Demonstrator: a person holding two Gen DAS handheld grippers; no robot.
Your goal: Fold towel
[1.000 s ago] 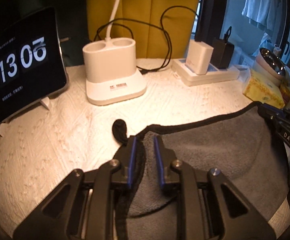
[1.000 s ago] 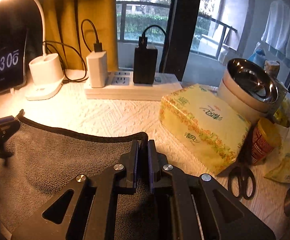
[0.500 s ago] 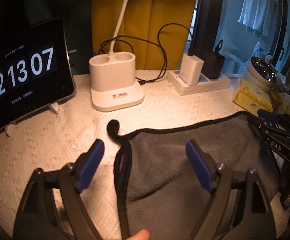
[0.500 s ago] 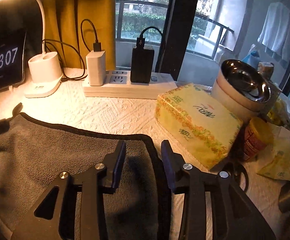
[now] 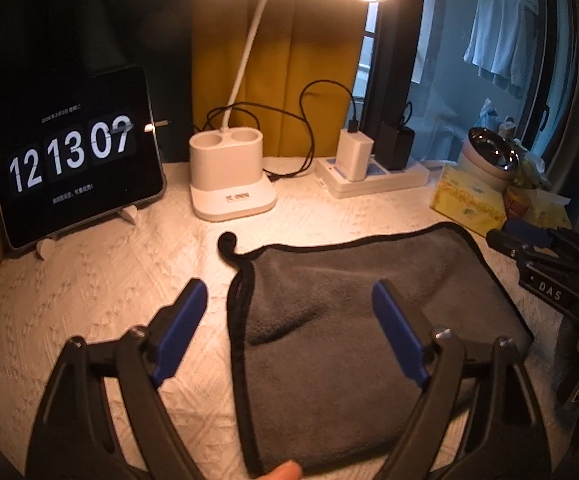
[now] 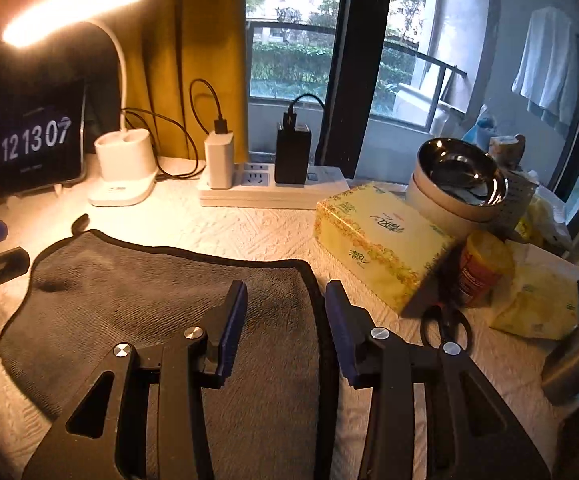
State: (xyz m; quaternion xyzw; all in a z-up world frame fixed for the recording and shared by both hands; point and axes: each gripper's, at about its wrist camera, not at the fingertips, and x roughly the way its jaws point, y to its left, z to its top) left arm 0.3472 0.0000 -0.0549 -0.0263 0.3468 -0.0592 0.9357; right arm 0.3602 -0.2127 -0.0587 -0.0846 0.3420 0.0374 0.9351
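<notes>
I have the left gripper (image 5: 289, 326) spread wide, holding nothing, poised over the towel's (image 5: 353, 316) left edge. The grey towel lies flat on the white cloth (image 5: 89, 280), its black loop (image 5: 227, 242) at 11 o'clock off its far-left corner. My right gripper (image 6: 285, 320) is parted too, jaws either side of the towel's (image 6: 161, 304) right hem, gripping nothing. The tissue box (image 6: 373, 244) sits at 2 o'clock from it, scissors (image 6: 445, 326) at 3.

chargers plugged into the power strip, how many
2. A white charger sits at the left end of the power strip; a black charger sits to its right, near the middle. None seem hidden.
</notes>
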